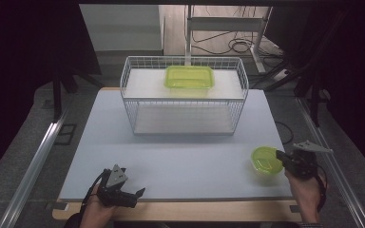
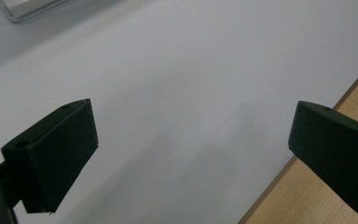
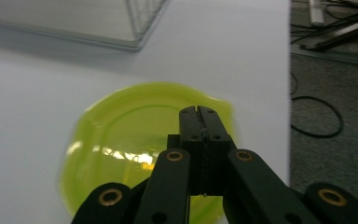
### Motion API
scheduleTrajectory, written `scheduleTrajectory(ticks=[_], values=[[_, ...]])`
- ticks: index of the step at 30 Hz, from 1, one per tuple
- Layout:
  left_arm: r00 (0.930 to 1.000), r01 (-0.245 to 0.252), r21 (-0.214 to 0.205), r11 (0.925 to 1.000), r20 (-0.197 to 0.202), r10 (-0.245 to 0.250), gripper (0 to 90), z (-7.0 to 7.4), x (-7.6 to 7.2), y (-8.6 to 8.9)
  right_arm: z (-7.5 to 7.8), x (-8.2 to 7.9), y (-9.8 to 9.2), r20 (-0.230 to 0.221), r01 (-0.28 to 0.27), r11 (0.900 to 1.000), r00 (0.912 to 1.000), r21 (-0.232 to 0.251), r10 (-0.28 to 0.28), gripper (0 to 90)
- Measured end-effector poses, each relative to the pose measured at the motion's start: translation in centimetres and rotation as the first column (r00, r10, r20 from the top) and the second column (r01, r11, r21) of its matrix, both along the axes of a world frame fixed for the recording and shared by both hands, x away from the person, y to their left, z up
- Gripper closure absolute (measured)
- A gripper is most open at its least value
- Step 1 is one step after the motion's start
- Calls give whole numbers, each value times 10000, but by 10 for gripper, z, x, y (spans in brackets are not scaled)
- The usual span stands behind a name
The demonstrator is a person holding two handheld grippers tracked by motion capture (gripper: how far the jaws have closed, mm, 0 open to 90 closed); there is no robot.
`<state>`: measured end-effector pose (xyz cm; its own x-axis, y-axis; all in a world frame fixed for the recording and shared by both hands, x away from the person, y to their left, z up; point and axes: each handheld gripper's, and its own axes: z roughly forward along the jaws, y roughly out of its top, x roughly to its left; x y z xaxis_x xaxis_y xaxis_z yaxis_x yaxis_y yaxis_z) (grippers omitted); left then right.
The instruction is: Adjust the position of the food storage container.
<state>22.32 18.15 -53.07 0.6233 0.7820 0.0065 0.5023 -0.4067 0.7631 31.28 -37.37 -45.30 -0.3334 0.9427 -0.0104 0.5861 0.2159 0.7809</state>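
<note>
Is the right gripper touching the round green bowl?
Touching. In the right gripper view the right gripper has its jaws pressed together on the near rim of the round green bowl, with the rim running in between them.

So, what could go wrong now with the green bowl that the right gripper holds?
1. The right gripper pinches the round green bowl by its rim alone, so the bowl could tilt or slip free.
2. The bowl is near the right edge of the table; if dropped, it might roll off.
3. If it is meant for the wire rack, which carries a green tray on top, it could catch on the rack's raised wire rim.
</note>
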Motion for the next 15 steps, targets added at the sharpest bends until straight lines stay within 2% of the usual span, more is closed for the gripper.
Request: scheduleTrajectory(ticks=[7, 15], values=[[10000, -8, 125, 9999, -61, 8, 13, -1, 0, -1, -5, 3, -20, -32, 589, 9982, 9983, -75, -589, 897], [10000, -17, 136, 9999, -63, 18, 13, -1, 0, -1, -16, 10, -26, -405, 704, 9974, 9967, -149, -709, 897]])
